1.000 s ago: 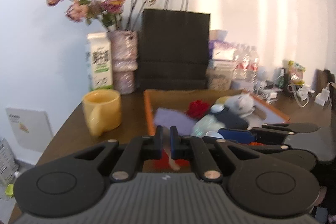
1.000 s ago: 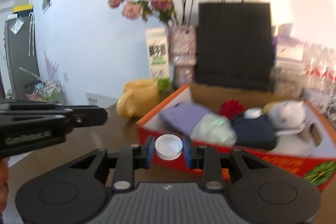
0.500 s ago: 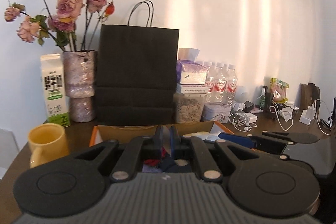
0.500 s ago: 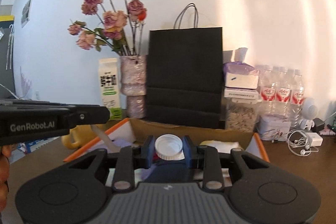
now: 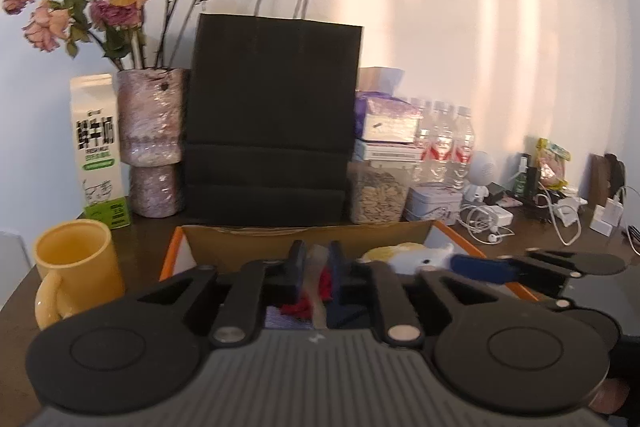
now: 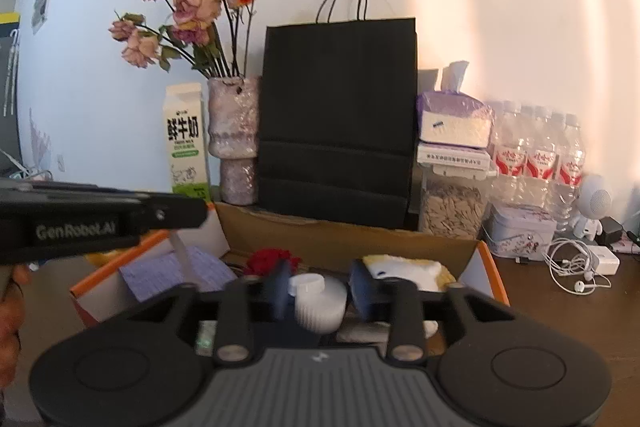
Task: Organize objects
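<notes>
Fingers of right gripper spread around falling white cap above box; left gripper pinches thin strip, next for release.

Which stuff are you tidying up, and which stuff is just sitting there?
Part of the tidying:
- cardboard box
- white cap, between the right gripper's fingers
- thin pale stick, pinched in the left gripper

Just sitting there:
- black paper bag
- flower vase
- milk carton
- yellow mug
- water bottles
</notes>
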A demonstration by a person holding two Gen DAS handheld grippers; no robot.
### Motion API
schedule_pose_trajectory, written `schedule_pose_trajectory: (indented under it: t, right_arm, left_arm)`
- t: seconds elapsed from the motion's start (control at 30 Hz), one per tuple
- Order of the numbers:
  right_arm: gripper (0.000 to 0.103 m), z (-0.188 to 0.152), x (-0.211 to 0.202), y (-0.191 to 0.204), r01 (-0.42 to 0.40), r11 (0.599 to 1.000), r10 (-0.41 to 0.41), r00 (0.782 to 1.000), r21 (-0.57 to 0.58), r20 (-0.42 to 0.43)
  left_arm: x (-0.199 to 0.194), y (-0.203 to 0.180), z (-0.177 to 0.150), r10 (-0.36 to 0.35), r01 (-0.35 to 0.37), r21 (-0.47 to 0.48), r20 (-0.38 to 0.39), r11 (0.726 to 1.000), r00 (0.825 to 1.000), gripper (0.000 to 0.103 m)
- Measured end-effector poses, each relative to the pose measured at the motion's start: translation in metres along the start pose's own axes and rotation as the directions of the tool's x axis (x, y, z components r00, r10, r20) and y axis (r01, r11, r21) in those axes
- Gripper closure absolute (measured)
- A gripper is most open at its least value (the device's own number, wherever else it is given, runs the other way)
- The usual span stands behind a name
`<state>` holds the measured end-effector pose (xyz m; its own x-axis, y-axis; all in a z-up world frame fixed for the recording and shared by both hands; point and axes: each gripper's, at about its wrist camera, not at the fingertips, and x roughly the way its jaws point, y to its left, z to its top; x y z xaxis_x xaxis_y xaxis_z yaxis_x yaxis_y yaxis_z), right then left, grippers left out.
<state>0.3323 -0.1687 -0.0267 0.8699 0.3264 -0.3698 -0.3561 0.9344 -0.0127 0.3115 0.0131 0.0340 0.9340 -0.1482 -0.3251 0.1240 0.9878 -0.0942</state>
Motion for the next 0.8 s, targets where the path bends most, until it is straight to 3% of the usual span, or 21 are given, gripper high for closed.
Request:
schedule_pose_trajectory:
  t: [0.03, 0.1, 0.13, 0.17, 0.27, 0.57, 0.8]
  right_arm:
    - [0.013, 0.000, 0.000, 0.000, 0.005, 1.000, -0.005, 1.000, 0.000, -0.002]
    - [0.003, -0.001, -0.003, -0.001, 0.012, 1.000, -0.012, 1.000, 0.003, 0.007]
    - [0.001, -0.001, -0.004, -0.001, 0.014, 1.000, -0.014, 1.000, 0.004, 0.008]
    - [0.000, -0.001, -0.005, -0.001, 0.017, 1.000, -0.017, 1.000, 0.007, 0.009]
    - [0.000, -0.001, -0.011, -0.003, 0.026, 0.999, -0.026, 1.000, 0.020, 0.015]
    - [0.000, -0.005, -0.049, -0.001, 0.037, 0.998, -0.037, 0.999, 0.043, 0.014]
    - [0.000, -0.017, -0.089, 0.010, 0.029, 0.998, -0.028, 0.999, 0.053, -0.021]
  left_arm:
    - [-0.001, 0.002, 0.000, 0.010, -0.010, -0.006, 0.005, 1.000, 1.000, 0.050]
    - [-0.006, 0.003, -0.001, 0.048, -0.048, -0.006, 0.030, 0.999, 0.998, 0.027]
    - [-0.009, 0.003, 0.000, 0.074, -0.074, -0.008, 0.042, 0.997, 0.996, 0.004]
    - [-0.013, 0.004, 0.000, 0.102, -0.101, -0.014, 0.060, 0.995, 0.993, 0.000]
    - [-0.022, 0.004, 0.002, 0.147, -0.146, -0.009, 0.079, 0.989, 0.986, 0.000]
    - [-0.064, 0.013, 0.000, 0.170, -0.169, -0.032, 0.068, 0.985, 0.983, 0.000]
    - [-0.106, 0.012, -0.016, 0.161, -0.161, -0.022, -0.004, 0.987, 0.987, 0.000]
